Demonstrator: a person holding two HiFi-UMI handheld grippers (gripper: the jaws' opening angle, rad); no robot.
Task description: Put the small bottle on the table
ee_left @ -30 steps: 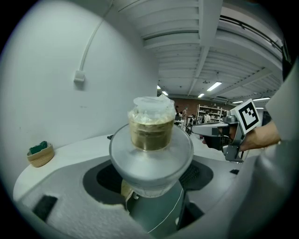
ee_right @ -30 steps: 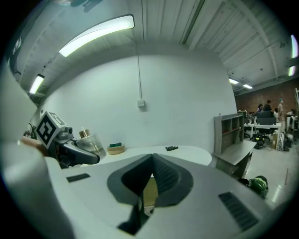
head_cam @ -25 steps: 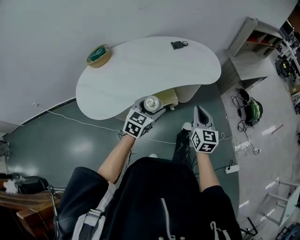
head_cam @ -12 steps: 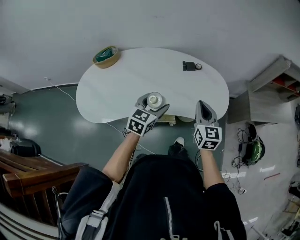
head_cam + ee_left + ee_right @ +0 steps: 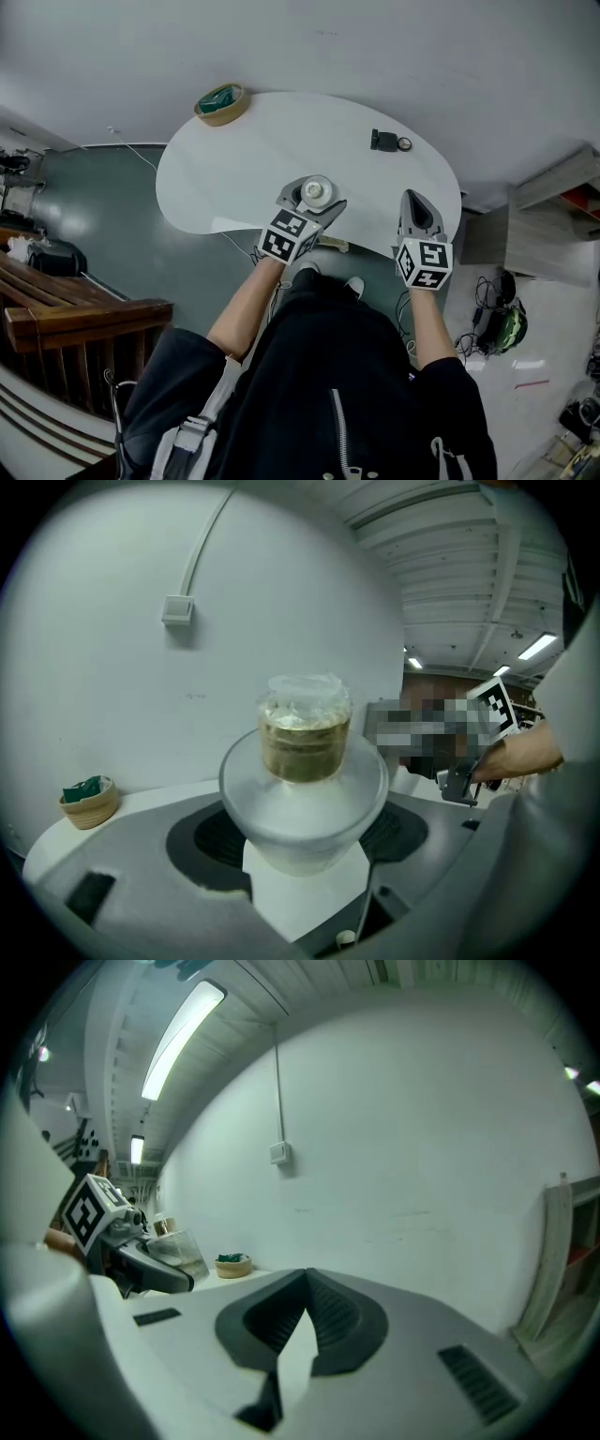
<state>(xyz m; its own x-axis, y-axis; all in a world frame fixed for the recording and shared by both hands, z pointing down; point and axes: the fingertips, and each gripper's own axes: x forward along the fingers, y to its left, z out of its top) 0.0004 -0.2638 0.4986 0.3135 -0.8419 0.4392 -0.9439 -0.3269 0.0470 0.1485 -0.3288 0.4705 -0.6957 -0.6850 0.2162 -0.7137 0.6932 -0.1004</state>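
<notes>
The small bottle [image 5: 316, 191] has a frosted glass body and a gold cap under clear wrap [image 5: 305, 738]. My left gripper [image 5: 319, 190] is shut on its body and holds it upright over the near part of the white, bean-shaped table [image 5: 234, 159]. Whether the bottle's base touches the top is hidden. My right gripper [image 5: 413, 202] hangs over the table's near right edge, shut, with its pads [image 5: 323, 1312] meeting at the tips and nothing between them. It is well right of the bottle.
A small woven basket with something green [image 5: 220, 103] sits at the table's far left. A small dark device [image 5: 386, 142] lies at the far right. A wooden railing [image 5: 66, 323] stands at left, a shelf unit [image 5: 562, 220] and floor cables [image 5: 492, 323] at right.
The person has stepped nearer the table. My left gripper has carried the bottle from the front edge to over the table top, and my right gripper has come up to the table's edge.
</notes>
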